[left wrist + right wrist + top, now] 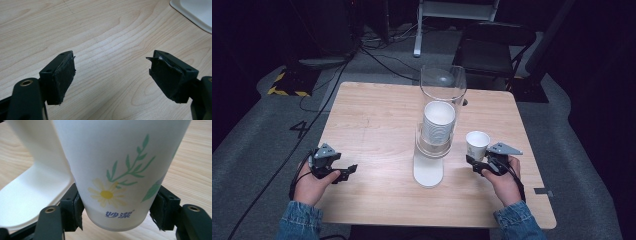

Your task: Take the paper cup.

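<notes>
Left gripper [343, 172]: hovering low at the left side of the counter [377, 115], jaws spread wide, nothing between them — bare wood below in the left gripper view

Cup dispenser [439, 120]: clear tube on a white base at the counter's middle, upright, a stack of white cups [438, 122] inside

Paper cup [477, 144]: just right of the dispenser, upright, mouth up; flower print and blue lettering on the wall in the right gripper view

Right gripper [479, 165]: clamped on the paper cup near its bottom, one pad on each side of the wall; dispenser base just beside it

Step, as judged: single cup held apart from the stack, not yet set anywhere; contact with the counter impossible to tell

Risk – crush: thin paper wall, so too hard a squeeze likely to dent it

Risk – tip: grip low on a tall light cup, so a quick swing could tilt it out

Risk – knock: dispenser close by, so a leftward move could bump it
</notes>
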A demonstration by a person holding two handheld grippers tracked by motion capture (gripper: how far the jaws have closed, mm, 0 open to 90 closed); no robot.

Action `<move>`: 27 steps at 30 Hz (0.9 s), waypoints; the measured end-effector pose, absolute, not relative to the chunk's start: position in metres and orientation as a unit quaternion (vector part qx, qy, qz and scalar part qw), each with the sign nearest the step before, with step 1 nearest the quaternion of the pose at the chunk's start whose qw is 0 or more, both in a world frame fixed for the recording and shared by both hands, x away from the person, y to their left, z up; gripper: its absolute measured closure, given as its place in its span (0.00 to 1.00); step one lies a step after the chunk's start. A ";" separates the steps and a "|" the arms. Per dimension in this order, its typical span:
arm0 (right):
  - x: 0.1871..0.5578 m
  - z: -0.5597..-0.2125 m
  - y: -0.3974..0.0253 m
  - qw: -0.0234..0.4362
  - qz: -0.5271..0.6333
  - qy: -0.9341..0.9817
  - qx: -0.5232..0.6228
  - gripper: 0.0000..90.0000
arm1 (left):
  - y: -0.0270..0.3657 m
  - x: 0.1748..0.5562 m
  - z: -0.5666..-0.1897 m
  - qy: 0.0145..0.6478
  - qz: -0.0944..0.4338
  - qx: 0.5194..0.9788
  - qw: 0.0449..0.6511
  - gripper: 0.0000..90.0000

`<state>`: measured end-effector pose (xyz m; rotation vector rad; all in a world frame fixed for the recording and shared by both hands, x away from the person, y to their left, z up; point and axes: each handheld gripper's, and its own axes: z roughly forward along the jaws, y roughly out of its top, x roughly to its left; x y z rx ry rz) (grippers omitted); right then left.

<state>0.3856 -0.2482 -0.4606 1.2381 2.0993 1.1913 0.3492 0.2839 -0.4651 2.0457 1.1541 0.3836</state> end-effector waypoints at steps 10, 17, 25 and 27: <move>0.400 -0.464 -0.265 0.237 0.429 0.728 0.480 0.40 | 0.285 0.347 -0.466 0.452 0.151 0.797 0.371 0.23; 0.408 -0.471 -0.271 0.235 0.418 0.723 0.497 0.40 | 0.286 0.346 -0.466 0.455 0.149 0.796 0.371 0.23; 0.417 -0.481 -0.271 0.232 0.396 0.728 0.509 0.39 | 0.286 0.345 -0.466 0.455 0.149 0.797 0.369 0.23; 0.418 -0.482 -0.270 0.230 0.391 0.730 0.511 0.39 | 0.286 0.345 -0.466 0.456 0.148 0.796 0.369 0.23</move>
